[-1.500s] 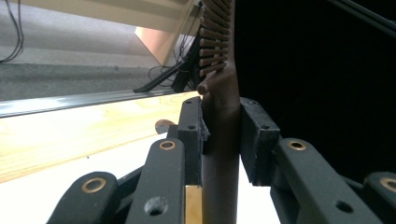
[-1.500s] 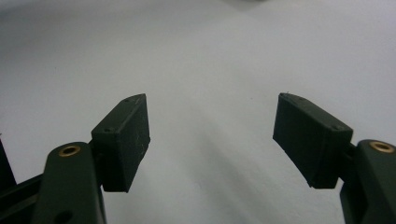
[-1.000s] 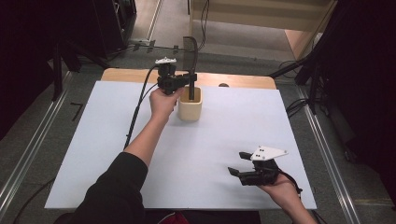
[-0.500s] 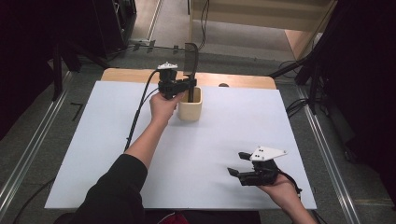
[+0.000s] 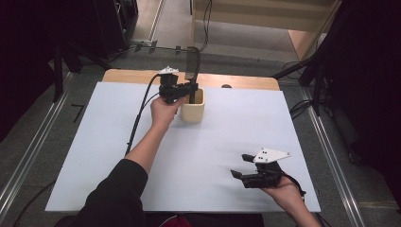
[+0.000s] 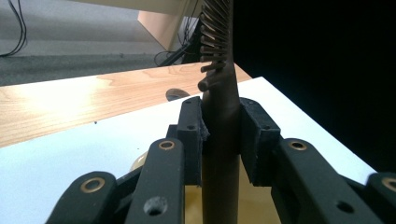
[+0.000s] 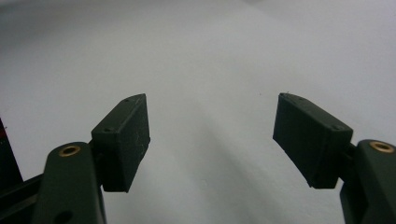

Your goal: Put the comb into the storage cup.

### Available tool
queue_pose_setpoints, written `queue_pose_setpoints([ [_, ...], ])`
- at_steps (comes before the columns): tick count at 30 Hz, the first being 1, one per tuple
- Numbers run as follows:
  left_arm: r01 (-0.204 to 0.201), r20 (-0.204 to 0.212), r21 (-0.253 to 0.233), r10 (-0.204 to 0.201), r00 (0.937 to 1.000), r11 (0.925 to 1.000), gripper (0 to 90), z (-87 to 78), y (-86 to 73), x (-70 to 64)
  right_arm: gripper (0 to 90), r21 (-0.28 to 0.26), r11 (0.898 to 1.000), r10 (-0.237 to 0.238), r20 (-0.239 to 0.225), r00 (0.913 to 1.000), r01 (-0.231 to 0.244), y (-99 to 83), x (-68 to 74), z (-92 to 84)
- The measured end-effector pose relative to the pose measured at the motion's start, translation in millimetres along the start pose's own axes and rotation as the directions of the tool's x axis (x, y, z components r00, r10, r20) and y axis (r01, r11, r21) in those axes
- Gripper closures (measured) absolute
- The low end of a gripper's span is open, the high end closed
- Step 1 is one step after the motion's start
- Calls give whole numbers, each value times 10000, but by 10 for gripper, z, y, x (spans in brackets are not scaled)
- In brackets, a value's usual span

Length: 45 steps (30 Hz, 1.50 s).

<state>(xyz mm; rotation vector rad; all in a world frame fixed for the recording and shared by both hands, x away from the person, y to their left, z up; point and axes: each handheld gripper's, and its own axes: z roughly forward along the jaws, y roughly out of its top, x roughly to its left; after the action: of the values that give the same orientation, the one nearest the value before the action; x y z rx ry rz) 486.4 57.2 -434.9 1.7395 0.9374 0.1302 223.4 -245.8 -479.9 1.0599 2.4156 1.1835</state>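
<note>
Brush: a dark brush point(image 6: 220, 116) stands straight up, its handle pinched between two black pads. Short bristles stick out to the side near its top. In the high view the brush point(image 5: 192, 71) pokes up out of the cup, with its top above the far edge of the table.

Left gripper: the left gripper point(image 5: 185, 90) pinches the brush handle, one pad tight on each side. It sits just above the cup. In its own view the left gripper point(image 6: 221, 135) has the handle running up between the pads.

Cup: a cream cup point(image 5: 194, 111) stands upright on the white mat, near the far side and a bit left of the middle. The low end of the brush is inside it.

Left hand: the left hand point(image 5: 164, 111) holds the gripper from below and to the left of the cup. A dark sleeve runs back to the near edge.

Right gripper: the right gripper point(image 5: 238, 166) is spread wide with nothing between its pads. It is near the mat's near right corner, well apart from the cup. In its own view the right gripper point(image 7: 212, 140) looks down at plain white mat.

Mat: the white mat point(image 5: 246, 127) covers most of the table.

Table: a strip of wood table point(image 5: 246, 82) shows along the far edge, behind the cup.
</note>
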Motion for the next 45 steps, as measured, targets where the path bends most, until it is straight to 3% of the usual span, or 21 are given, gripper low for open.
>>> queue_pose_setpoints([
  [8, -231, -8, 124, 232, 9997, 9997, 720, -10, -66, -2, 254, -4, 10000, -12, 1, 10000, 12, -2, 0, 1],
  [9, -151, 155, 86, 150, 9998, 9998, 691, -21, -73, 0, 254, 1, 10000, -26, 3, 10000, 26, -2, 0, 1],
  [10, -149, 221, 94, 147, 9996, 9998, 512, -29, -74, 2, 254, 6, 10000, -42, -2, 10000, 42, -3, 3, 0],
  [11, -193, 283, 77, 191, 9994, 9998, 512, -43, -72, 2, 254, 6, 10000, -42, -2, 10000, 42, -3, 3, 0],
  [12, -264, 432, 60, 262, 9987, 9996, 444, -71, -64, 3, 254, -8, 10000, -57, -9, 10000, 57, -3, 4, 1],
  [16, -240, 202, 100, 238, 9995, 9997, 248, -165, -8, -20, 254, -5, 10000, -61, 16, 10000, 61, -2, 7, -1],
  [20, -215, -43, 342, 217, 9998, 9992, 244, -266, 34, -2, 254, -2, 10000, -81, -2, 10000, 81, -2, 12, 1],
  [28, 67, 383, 742, -95, 9992, 9972, 246, -423, 39, 32, 254, 12, 10000, -90, 28, 10000, 90, -3, 8, -1],
  [36, 395, 529, 912, -445, 9976, 9950, 253, -563, 3, 59, 254, 56, 10000, -66, 16, 10000, 66, -3, 10, 5],
  [41, 832, 690, 1241, -922, 9933, 9888, 280, -634, -49, 93, 254, 59, 10000, -78, 37, 10000, 78, -7, 10, 2],
  [45, 861, 674, 1374, -961, 9931, 9868, 280, -670, -85, 101, 254, 70, 10000, -64, 54, 10000, 64, -5, 22, -5],
])
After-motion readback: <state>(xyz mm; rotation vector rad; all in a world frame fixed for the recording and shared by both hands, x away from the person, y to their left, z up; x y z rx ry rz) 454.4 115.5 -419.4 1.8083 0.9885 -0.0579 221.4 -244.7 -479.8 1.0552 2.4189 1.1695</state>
